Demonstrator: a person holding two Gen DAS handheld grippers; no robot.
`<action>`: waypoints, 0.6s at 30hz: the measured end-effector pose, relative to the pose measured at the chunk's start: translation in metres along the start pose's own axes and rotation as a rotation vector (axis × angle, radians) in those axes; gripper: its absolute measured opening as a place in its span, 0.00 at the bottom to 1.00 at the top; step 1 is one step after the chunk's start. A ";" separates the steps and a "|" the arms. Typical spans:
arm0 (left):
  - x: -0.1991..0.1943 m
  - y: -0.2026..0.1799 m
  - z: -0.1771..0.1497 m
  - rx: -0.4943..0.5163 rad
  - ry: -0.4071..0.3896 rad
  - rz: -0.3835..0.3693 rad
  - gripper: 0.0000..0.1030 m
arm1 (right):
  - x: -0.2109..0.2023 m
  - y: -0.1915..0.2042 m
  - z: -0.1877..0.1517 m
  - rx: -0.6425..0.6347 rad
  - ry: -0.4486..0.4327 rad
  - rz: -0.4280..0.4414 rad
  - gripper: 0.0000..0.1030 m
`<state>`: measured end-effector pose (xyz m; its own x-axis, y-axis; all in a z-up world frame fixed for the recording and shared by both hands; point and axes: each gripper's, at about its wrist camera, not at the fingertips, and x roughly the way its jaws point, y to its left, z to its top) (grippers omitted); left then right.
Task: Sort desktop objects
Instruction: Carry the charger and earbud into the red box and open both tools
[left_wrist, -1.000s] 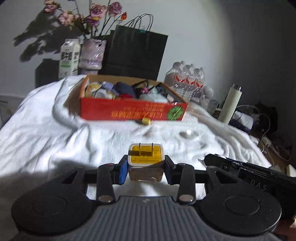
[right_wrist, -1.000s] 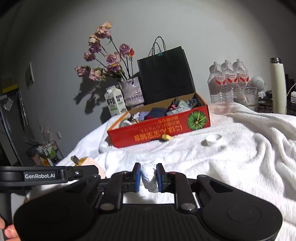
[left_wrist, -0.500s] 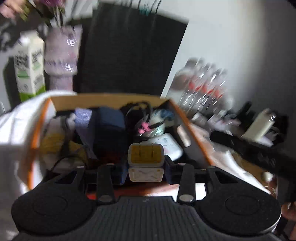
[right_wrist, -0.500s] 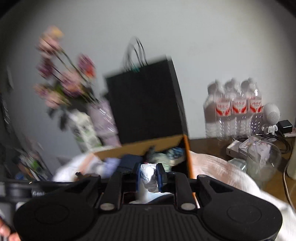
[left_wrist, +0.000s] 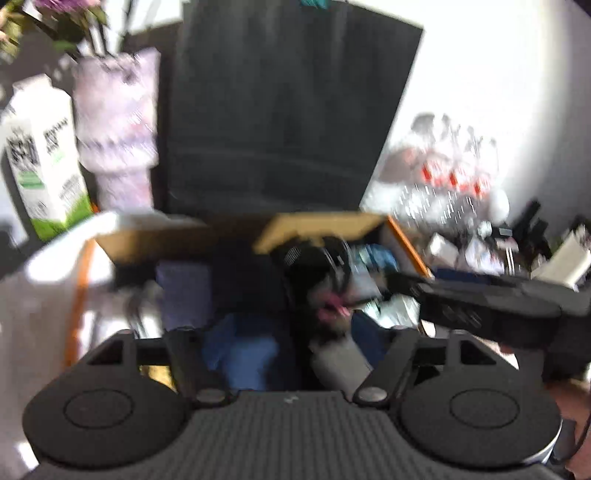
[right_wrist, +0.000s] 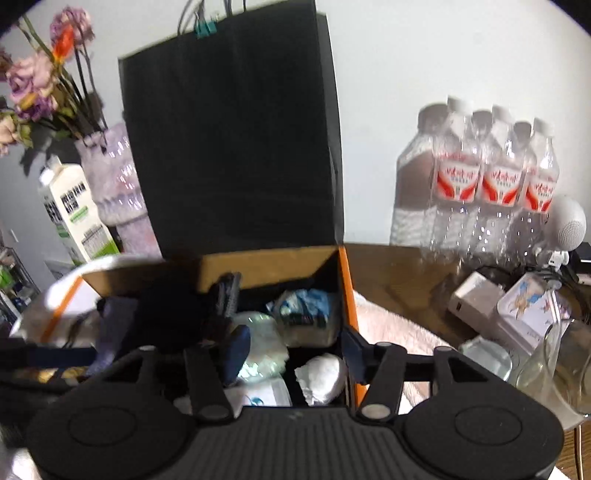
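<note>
Both grippers hang over the open cardboard box (right_wrist: 343, 280), pointing down into it, and each has just been opening its jaws. The right gripper (right_wrist: 295, 350) stands released with nothing pressed between its pads; a crumpled white wad (right_wrist: 321, 376) lies in the box just below the gap, near the box's orange right wall. The left gripper (left_wrist: 284, 347) is likewise spread apart and empty; its view is badly blurred, and a pale grey block (left_wrist: 340, 362) shows low between the jaws, resting among the box's contents without touching either pad, though what it is cannot be told.

The box is crowded: a clear plastic bag (right_wrist: 262, 343), a blue and white packet (right_wrist: 306, 310), a dark bundle (right_wrist: 166, 314) and black cables (left_wrist: 314, 258) with something pink (left_wrist: 330, 312) tangled in. The box sits on a white towel (right_wrist: 384, 325) spread over the brown tabletop (right_wrist: 399, 273).

Behind the box, along the far edge by the wall, a black paper bag (right_wrist: 232, 136) stands upright. To its left are a vase of dried flowers (right_wrist: 114, 177) and a milk carton (right_wrist: 74, 214). Toward the far right corner stands a pack of water bottles (right_wrist: 480, 177), with a white charger (right_wrist: 476, 299), a glass jug (right_wrist: 554, 362) and a small round white speaker (right_wrist: 570, 223) near it.
</note>
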<state>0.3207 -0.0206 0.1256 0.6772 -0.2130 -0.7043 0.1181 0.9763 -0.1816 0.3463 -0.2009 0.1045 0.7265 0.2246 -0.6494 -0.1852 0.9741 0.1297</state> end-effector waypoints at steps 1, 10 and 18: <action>-0.003 0.006 0.005 -0.011 -0.005 0.018 0.74 | -0.004 0.001 0.002 0.004 -0.009 0.002 0.62; -0.004 0.056 -0.004 -0.075 0.119 0.255 0.81 | -0.037 0.036 0.009 -0.048 0.016 0.074 0.80; -0.067 0.041 -0.065 -0.019 0.034 0.248 0.77 | -0.084 0.056 -0.028 -0.072 -0.003 0.128 0.82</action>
<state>0.2334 0.0308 0.1206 0.6587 0.0313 -0.7517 -0.0624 0.9980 -0.0132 0.2560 -0.1657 0.1452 0.6956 0.3472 -0.6290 -0.3235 0.9331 0.1573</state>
